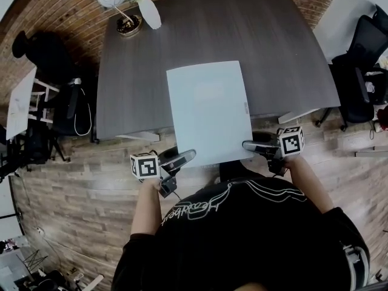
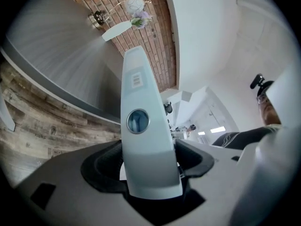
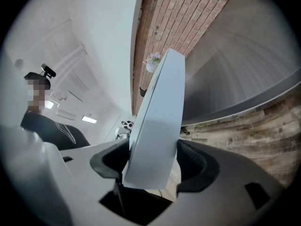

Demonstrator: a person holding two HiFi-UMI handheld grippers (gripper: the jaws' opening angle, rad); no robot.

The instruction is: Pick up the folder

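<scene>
At frame centre, a pale blue-grey rectangular plastic folder (image 1: 209, 111) hangs over the dark grey table's (image 1: 291, 53) near edge.
Its long axis runs away from the person; the left gripper (image 1: 180, 157) and right gripper (image 1: 256, 145) each pinch a near corner, equally close.

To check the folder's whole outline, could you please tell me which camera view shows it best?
The head view: almost the whole folder shows face-on. The left and right gripper views each show only its narrow edge, foreshortened, close up.

Pale blue-grey folder (image 1: 209, 111), closed, thick spine with round hole, lying flat just above grey table (image 1: 273, 53), overhanging its near edge
</scene>
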